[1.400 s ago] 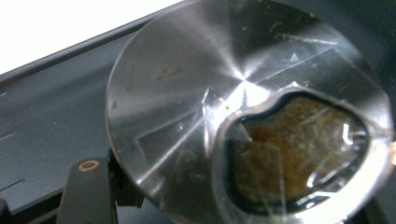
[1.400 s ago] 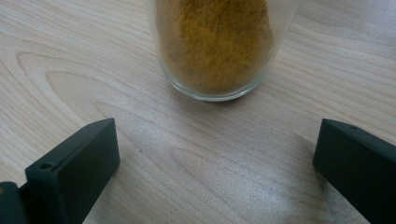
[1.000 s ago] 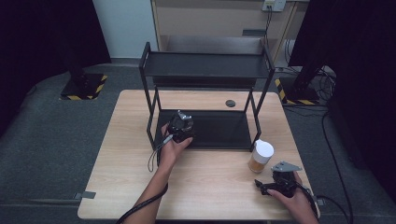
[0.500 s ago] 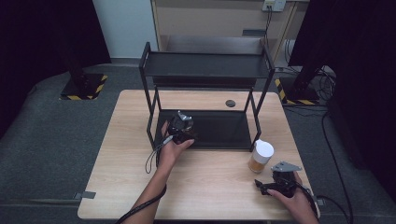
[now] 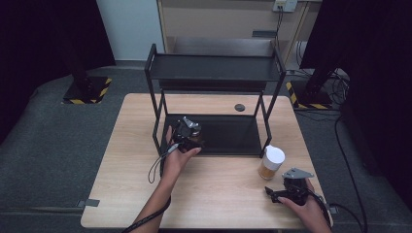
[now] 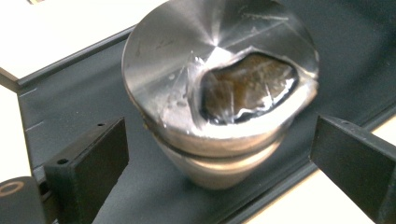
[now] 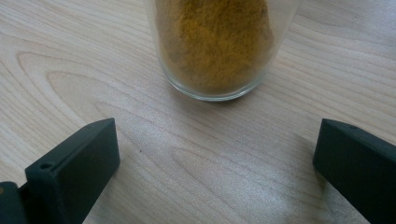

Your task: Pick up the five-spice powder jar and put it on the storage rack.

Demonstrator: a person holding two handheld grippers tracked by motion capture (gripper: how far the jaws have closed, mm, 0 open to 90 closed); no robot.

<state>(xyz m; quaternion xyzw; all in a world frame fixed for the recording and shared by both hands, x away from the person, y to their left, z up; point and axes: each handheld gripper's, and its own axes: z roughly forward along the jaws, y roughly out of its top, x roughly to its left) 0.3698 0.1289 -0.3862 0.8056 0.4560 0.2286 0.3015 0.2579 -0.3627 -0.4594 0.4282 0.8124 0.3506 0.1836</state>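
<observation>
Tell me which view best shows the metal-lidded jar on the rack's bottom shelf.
The left gripper view: the metal-lidded jar stands close between open jaws, lid window and dark contents plain. In the high view the left gripper covers it. The right gripper view faces the spice jar instead.

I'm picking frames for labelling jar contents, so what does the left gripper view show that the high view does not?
Left gripper view: a jar with a shiny metal lid whose clear window shows dark brown contents, standing on the rack's lower shelf between open, untouching jaws.

High view: the whole black two-tier rack, the wooden table, a white-lidded jar of yellow powder beside the rack, and the right gripper near it.

Shared: the left gripper at the lower shelf.
</observation>
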